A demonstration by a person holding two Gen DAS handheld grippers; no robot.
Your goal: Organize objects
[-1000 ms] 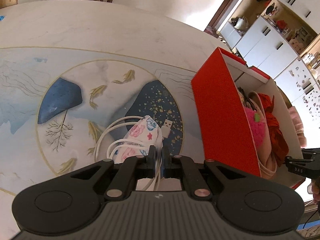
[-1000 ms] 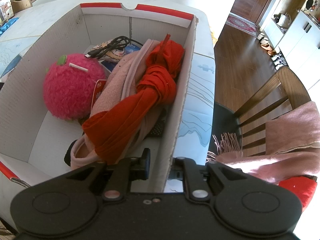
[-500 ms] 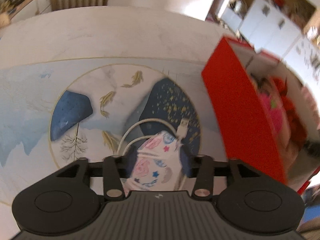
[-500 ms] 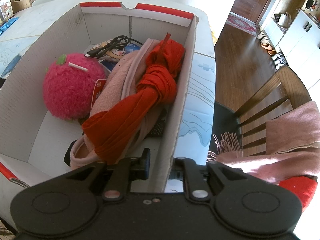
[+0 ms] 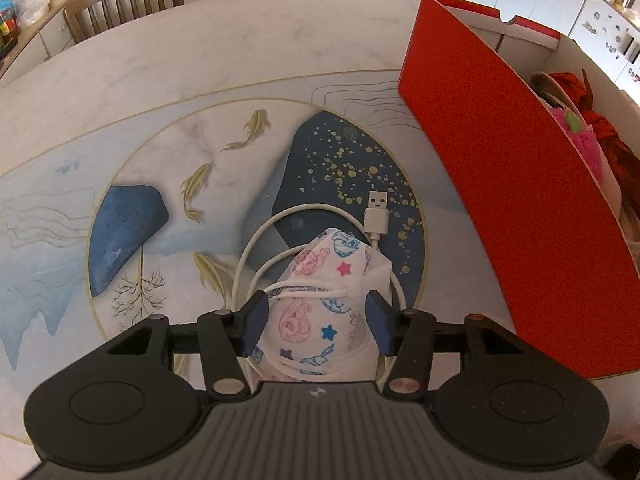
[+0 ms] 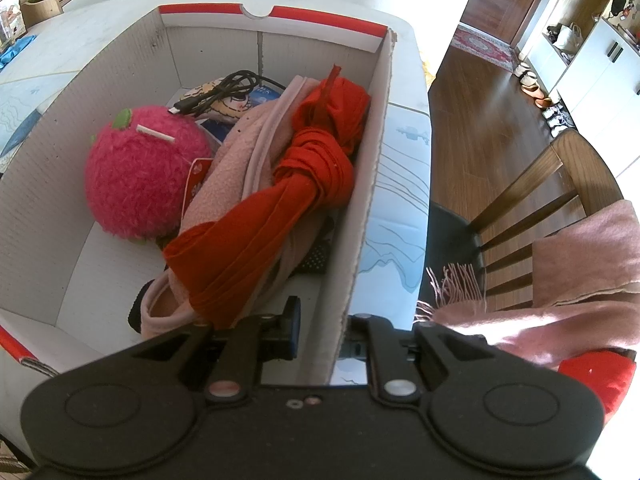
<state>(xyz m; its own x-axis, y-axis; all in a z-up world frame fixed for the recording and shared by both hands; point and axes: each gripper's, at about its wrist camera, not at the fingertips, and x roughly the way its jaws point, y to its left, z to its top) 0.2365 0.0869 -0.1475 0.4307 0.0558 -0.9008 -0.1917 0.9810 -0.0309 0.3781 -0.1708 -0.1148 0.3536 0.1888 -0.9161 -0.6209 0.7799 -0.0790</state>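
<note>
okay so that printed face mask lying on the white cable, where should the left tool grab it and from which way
Grip the face mask across its folded middle, coming straight down from above. It lies flat-folded on the table, its two edges facing the left tool, whose jaws are opening and straddle it without pressing. Stay clear of the white cable looping underneath, or it may lift too.

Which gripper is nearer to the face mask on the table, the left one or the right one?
Left. The left gripper has the face mask between its opening jaws. The right gripper is away at the box, clamped on its side wall.
</note>
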